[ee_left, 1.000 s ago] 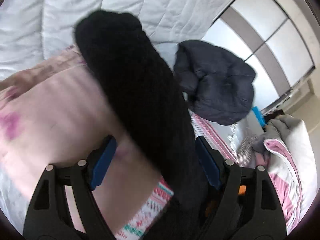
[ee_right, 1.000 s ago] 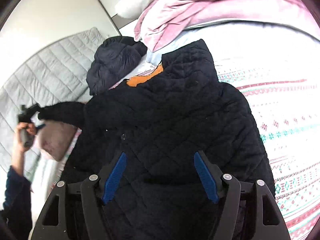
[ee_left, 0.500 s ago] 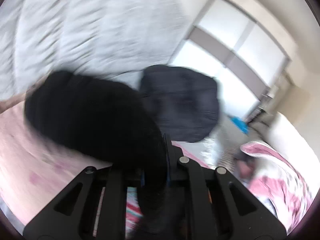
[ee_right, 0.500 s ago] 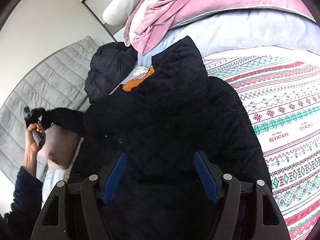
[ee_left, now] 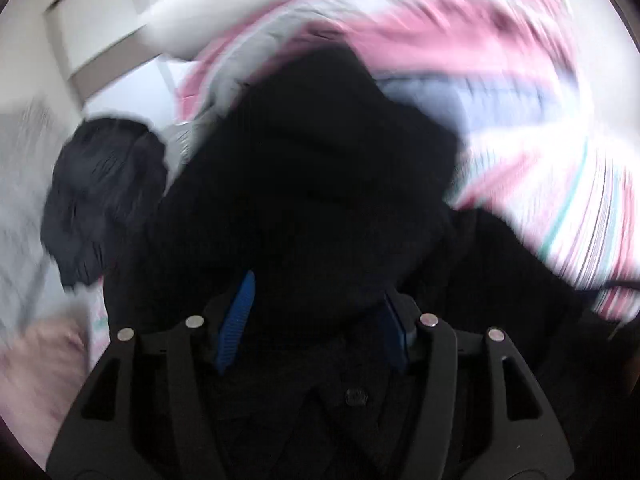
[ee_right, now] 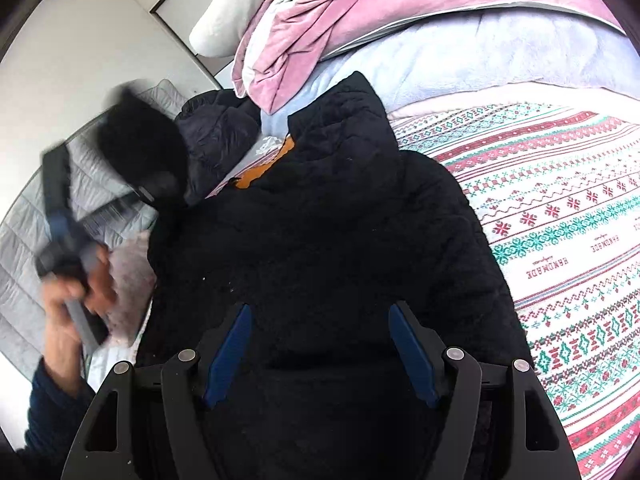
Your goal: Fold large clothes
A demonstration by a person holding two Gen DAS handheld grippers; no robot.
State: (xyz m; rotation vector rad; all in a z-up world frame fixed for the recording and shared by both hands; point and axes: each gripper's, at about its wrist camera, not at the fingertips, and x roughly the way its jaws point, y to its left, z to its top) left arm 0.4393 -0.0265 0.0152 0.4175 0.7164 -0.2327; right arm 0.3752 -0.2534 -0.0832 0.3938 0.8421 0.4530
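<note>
Sleeve (ee_right: 140, 148) swung in from the bedside over black jacket (ee_right: 320, 240), spread on patterned bedspread (ee_right: 560, 220)
Left gripper (ee_left: 316, 312) jaws were opening around sleeve; right gripper (ee_right: 320, 348) was held wide, empty; sleeve-fold judged underway, release and flattening next

Black quilted jacket (ee_right: 340, 232), pink blanket (ee_right: 360, 8)

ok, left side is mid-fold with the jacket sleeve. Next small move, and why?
Probably carry the left gripper a little further over the jacket and let the sleeve drop across its front. The jaws are opening with the sleeve between them, and the sleeve is lifted at the jacket's shoulder, not yet laid on the front. The right gripper hovers open over the lower part, holding nothing.
</note>
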